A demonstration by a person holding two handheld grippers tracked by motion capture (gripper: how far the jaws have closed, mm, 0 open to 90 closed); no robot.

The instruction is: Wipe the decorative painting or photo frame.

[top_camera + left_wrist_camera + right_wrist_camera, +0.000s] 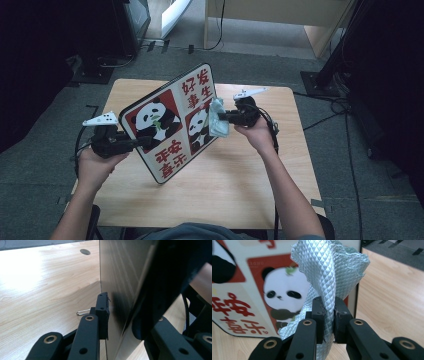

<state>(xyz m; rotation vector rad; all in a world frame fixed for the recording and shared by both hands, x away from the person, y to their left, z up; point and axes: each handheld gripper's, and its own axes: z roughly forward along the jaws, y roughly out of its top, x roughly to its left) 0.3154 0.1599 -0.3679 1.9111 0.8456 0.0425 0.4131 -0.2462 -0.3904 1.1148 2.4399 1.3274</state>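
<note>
A white board [172, 117] printed with pandas and red characters stands tilted on its lower corner over the wooden table [240, 185]. My left gripper [144, 142] is shut on the board's left edge. In the left gripper view the board's plain back [117, 277] runs between the jaws of that gripper [120, 317]. My right gripper [223, 118] is shut on a pale blue-green quilted cloth [218, 120], which lies against the board's printed face at its right side. The right gripper view has the cloth [332, 270] bunched upward out of the gripper [329, 320], with the panda board [262, 290] just behind it.
A small bent wire clip [83, 312] lies on the table near my left jaw, and a round cable hole [85, 251] sits farther off. Cables [330, 107] and dark stand bases [92, 75] surround the table on the grey carpet. A wooden cabinet [280, 12] stands behind.
</note>
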